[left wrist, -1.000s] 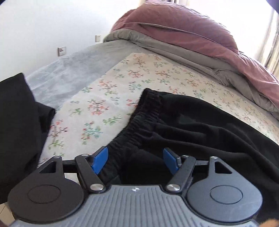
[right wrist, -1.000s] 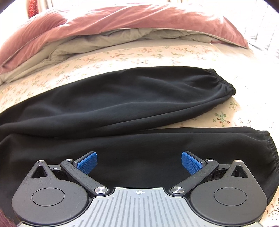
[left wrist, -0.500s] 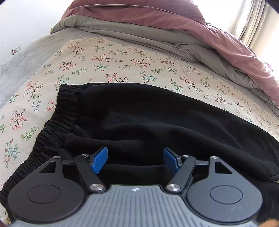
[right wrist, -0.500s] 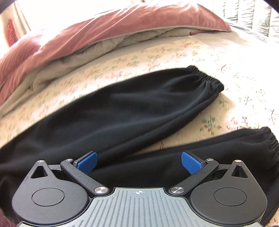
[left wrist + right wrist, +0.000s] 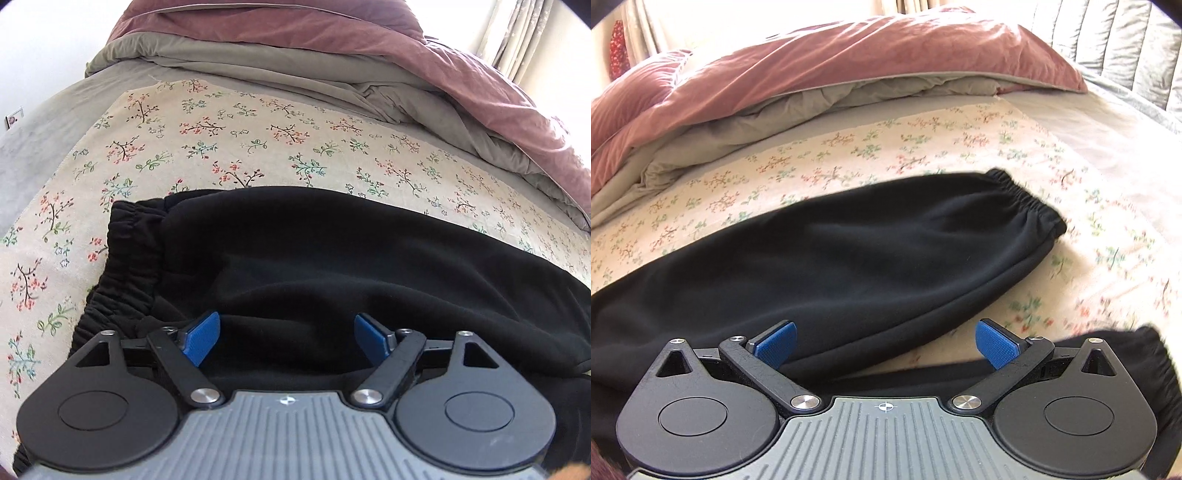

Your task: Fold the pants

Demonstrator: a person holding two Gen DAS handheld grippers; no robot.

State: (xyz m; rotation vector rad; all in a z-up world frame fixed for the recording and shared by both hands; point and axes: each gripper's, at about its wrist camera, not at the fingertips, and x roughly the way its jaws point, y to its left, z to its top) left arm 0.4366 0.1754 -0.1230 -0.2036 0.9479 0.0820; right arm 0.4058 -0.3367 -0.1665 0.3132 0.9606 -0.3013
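Black sweatpants (image 5: 332,266) lie spread on a floral sheet (image 5: 221,147). Their elastic waistband (image 5: 125,266) runs down the left of the left wrist view. My left gripper (image 5: 286,338) hovers open over the seat of the pants, just right of the waistband, with nothing between its blue pads. In the right wrist view the far leg (image 5: 868,258) stretches to its gathered cuff (image 5: 1030,199). The near leg's cuff (image 5: 1156,354) shows at the lower right, partly behind the tool. My right gripper (image 5: 884,347) is open above the gap between the two legs.
A pink and grey duvet (image 5: 369,55) is bunched along the far side of the bed (image 5: 1108,122). A padded headboard (image 5: 1115,40) rises at the right, curtains (image 5: 524,33) hang behind. Floral sheet lies bare beyond the pants.
The left gripper swung right from the waistband edge to over the seat, and a dark garment at left left the view. The right gripper moved toward the cuffs. Both stayed open.
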